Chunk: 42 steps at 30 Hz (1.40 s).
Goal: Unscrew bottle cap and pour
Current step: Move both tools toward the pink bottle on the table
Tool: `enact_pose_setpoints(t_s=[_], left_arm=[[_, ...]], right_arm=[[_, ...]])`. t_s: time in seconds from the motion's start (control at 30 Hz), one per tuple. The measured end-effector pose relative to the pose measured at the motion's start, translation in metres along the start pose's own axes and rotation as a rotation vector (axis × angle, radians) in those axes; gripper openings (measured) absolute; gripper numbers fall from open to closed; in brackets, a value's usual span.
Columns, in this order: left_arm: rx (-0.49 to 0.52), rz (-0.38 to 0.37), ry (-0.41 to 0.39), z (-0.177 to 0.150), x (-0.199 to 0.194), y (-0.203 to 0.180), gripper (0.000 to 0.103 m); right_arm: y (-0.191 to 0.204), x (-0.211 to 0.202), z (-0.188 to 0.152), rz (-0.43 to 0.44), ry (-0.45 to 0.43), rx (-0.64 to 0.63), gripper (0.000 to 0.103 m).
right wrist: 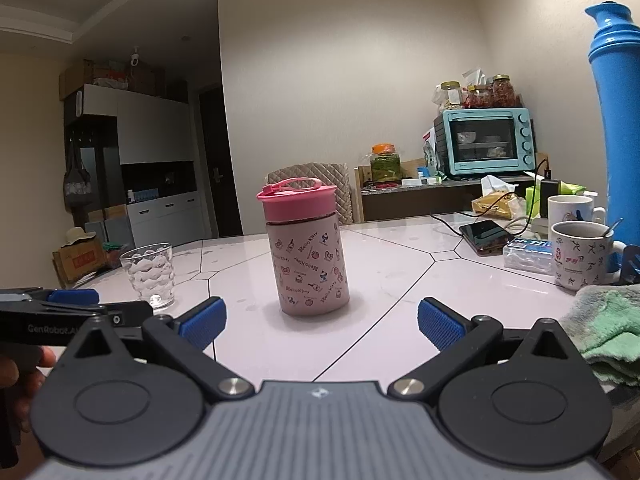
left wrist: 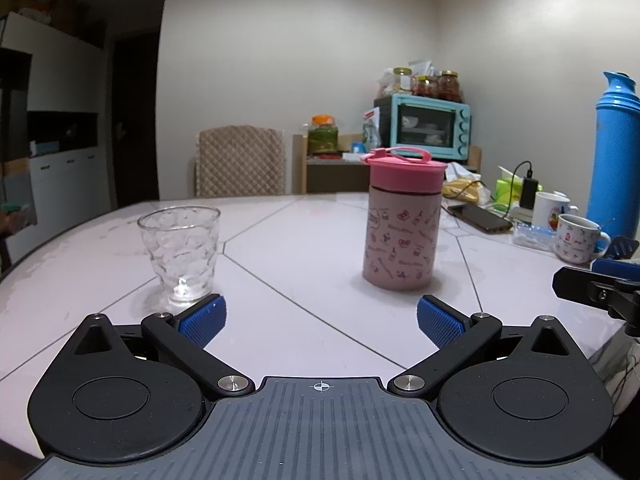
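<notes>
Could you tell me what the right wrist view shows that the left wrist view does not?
Only the right wrist view shows a green cloth near the table edge and a hand. Only the left shows a dark doorway at its far left. Both share the pink bottle, its cap on, the empty glass and the blue flask.
</notes>
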<state>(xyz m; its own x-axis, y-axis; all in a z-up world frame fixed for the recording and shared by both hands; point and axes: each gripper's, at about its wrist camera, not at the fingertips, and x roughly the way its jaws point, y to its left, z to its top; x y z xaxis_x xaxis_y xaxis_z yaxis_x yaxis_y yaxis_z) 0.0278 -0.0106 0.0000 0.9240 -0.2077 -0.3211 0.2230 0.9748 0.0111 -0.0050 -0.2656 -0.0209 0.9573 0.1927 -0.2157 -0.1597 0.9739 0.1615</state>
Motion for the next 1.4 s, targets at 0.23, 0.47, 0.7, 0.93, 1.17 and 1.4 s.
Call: enact_pose_setpoints(t_s=[0.23,0.47,0.7,0.93,1.17,1.4], left_arm=[[-0.013,-0.008,0.000,0.005,0.009,0.001,0.103],[-0.025,-0.013,0.013,0.010,0.021,0.001,0.103],[-0.032,-0.009,0.016,0.012,0.032,0.007,0.103],[-0.029,-0.023,0.004,0.016,0.042,0.009,0.103],[-0.026,-0.063,0.009,0.021,0.051,0.007,0.103],[0.013,-0.113,0.040,0.022,0.065,0.002,0.103]], right_arm=[[-0.003,0.012,0.005,0.007,0.005,0.001,0.103],[-0.006,0.024,0.010,0.012,0.016,0.004,0.103],[-0.006,0.035,0.013,0.014,0.026,0.005,0.103],[-0.006,0.047,0.018,0.018,0.029,0.007,0.103],[-0.007,0.056,0.024,0.020,0.025,0.010,0.103],[-0.011,0.063,0.030,0.018,0.025,0.012,0.103]])
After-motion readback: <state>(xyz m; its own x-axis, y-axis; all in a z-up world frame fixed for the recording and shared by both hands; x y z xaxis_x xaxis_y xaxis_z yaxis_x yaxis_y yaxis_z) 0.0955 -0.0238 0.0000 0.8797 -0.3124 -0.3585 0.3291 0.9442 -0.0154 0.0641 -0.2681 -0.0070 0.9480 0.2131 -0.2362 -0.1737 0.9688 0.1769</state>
